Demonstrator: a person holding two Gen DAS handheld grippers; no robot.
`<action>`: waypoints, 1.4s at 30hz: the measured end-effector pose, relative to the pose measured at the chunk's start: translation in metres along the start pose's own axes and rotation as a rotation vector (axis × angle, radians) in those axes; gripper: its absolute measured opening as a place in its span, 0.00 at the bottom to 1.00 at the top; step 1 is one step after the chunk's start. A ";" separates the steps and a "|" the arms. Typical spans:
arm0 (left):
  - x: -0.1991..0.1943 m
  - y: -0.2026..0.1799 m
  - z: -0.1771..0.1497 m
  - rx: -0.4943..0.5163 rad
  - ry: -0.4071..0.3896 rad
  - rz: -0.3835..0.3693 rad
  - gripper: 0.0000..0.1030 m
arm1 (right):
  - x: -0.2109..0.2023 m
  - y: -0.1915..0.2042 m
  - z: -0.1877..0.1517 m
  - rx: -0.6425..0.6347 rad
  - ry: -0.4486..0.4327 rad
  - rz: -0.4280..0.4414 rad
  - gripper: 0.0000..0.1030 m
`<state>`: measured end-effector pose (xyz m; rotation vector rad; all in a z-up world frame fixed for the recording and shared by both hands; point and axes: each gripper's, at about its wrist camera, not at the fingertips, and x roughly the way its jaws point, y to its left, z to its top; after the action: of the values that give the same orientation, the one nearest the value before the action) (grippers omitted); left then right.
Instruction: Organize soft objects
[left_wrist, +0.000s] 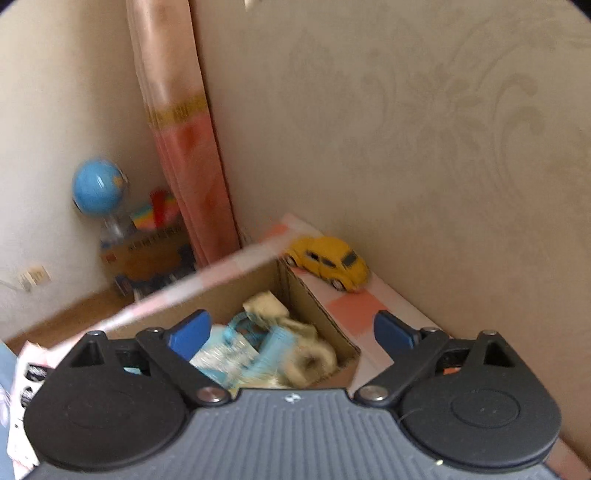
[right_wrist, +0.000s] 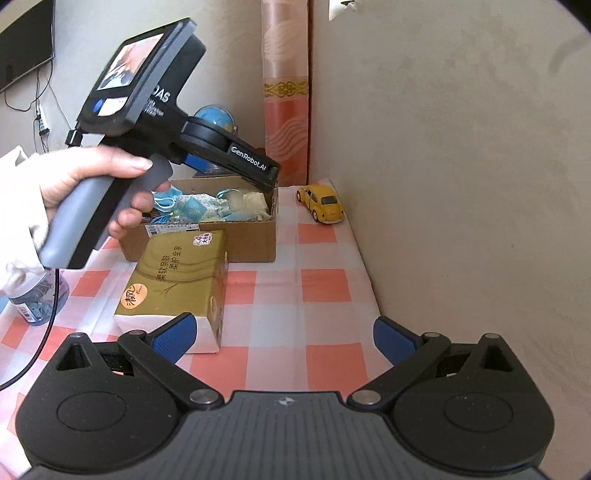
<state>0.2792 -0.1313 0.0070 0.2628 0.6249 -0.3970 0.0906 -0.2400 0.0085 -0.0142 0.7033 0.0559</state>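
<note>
Bench under red-and-white checked cloth, pushed against beige patterned wall on right. Pink curtain hanging in corner behind.

Open cardboard box at back of bench, near corner. Soft objects heaped inside: pale blue and cream cloth bits, blue loops; blurred in left wrist view, same heap visible there directly below jaws.

Gold-green tissue pack lying on cloth just in front of box, touching or nearly touching box front; white end facing camera.

Left gripper held by a hand on grey handle, white sleeve at wrist, pointed down over box, tip over the box's right rim. Jaws wide, blue pads well apart, nothing between them; heap lying loose in box beneath. Same gripper in own view: gap empty.

Right gripper low over near part of bench, jaws wide, nothing gripped; left pad overlapping near corner of tissue pack in view, contact not clear.

Clear jar with blue pieces at left bench edge, below the sleeve.

Blue globe in back, on floor-side carton, partly hidden behind left gripper in right view.

Yellow toy car on bench right of box, apart from it, close to wall.
</note>
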 end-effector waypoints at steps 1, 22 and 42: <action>-0.005 0.000 -0.002 0.007 -0.007 0.006 0.94 | 0.001 0.000 0.000 -0.001 0.002 -0.004 1.00; -0.168 0.020 -0.100 -0.200 0.037 0.160 1.00 | -0.020 0.028 0.028 0.098 0.045 -0.085 1.00; -0.191 0.027 -0.105 -0.266 0.071 0.197 1.00 | -0.030 0.052 0.040 0.058 0.047 -0.124 1.00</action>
<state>0.0958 -0.0162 0.0449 0.0832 0.7068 -0.1132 0.0906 -0.1880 0.0590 -0.0030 0.7497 -0.0837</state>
